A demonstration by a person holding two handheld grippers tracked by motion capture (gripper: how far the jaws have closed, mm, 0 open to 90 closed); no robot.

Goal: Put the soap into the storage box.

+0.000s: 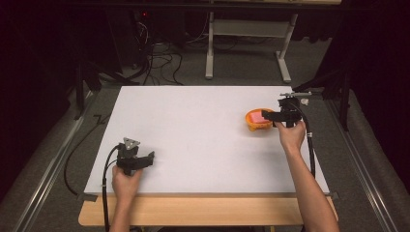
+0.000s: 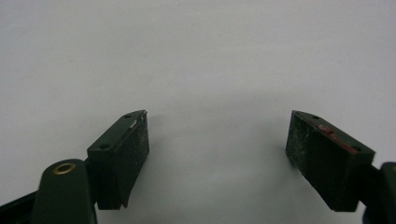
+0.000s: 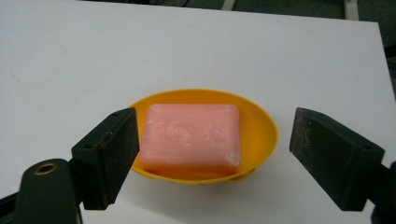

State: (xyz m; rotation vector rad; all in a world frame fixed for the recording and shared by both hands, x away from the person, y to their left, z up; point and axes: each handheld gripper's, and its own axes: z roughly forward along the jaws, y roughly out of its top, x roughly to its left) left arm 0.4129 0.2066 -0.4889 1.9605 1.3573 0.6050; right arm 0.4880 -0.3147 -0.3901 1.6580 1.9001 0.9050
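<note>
Your right hand-held gripper [image 3: 212, 154] hangs over the far right part of the bench [image 1: 193, 135], with its jaws spread wide and gripping nothing. In the right gripper view the two black jaws stand to either side of the dish [image 3: 261, 126], and the soap [image 3: 191, 135] lies between them, farther off. The left jaw overlaps the dish's rim in that view; whether it touches the rim you cannot tell from here. The right jaw stands clear of the dish, with white bench showing in the gap.

The soap is a pink rectangular bar lying flat inside the orange oval dish, and it takes up most of the dish's hollow. The dish sits on the bench near its right edge, toward the far side. In the high view your right hand [image 1: 291, 135] holds the gripper just beside the dish [image 1: 252, 126], with the soap [image 1: 256, 118] showing as a pink patch in it.

Your left hand-held gripper [image 2: 217, 140] is also wide open and has hold of nothing. Its view shows both jaws over bare white bench. In the high view it [image 1: 151, 157] rests low near the front left corner of the bench, held in your left hand [image 1: 125, 181], well apart from the dish. Its grey three-cornered plate points up, and its cable trails down off the front edge.
</note>
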